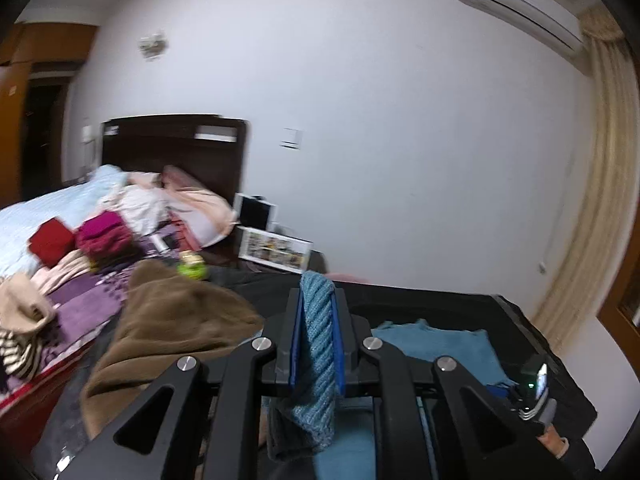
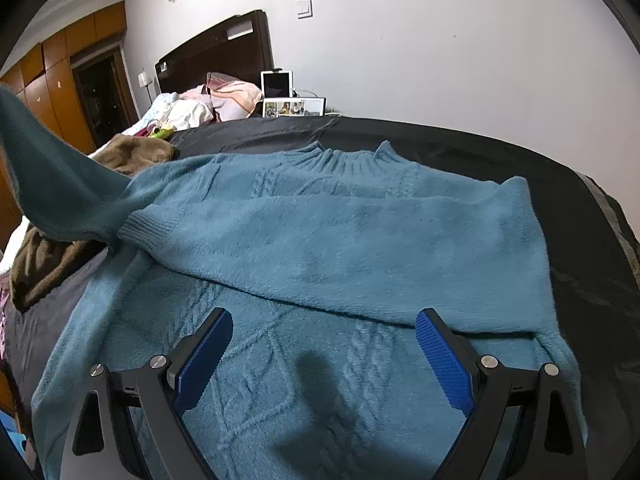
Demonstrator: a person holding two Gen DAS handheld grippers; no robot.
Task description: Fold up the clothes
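A teal knit sweater (image 2: 340, 236) lies spread on a black cloth-covered surface (image 2: 480, 148), collar at the far side, its right sleeve folded across the body. My left gripper (image 1: 318, 300) is shut on the sweater's left sleeve cuff (image 1: 318, 344) and holds it raised; the lifted sleeve (image 2: 52, 184) shows at the left of the right wrist view. My right gripper (image 2: 324, 328) is wide open and empty, just above the sweater's lower body.
A brown garment (image 1: 168, 320) lies heaped left of the sweater, also in the right wrist view (image 2: 136, 152). A bed (image 1: 40, 216) with folded red and magenta clothes (image 1: 104, 234) stands to the left. Picture frames (image 1: 276, 248) lean on the wall behind.
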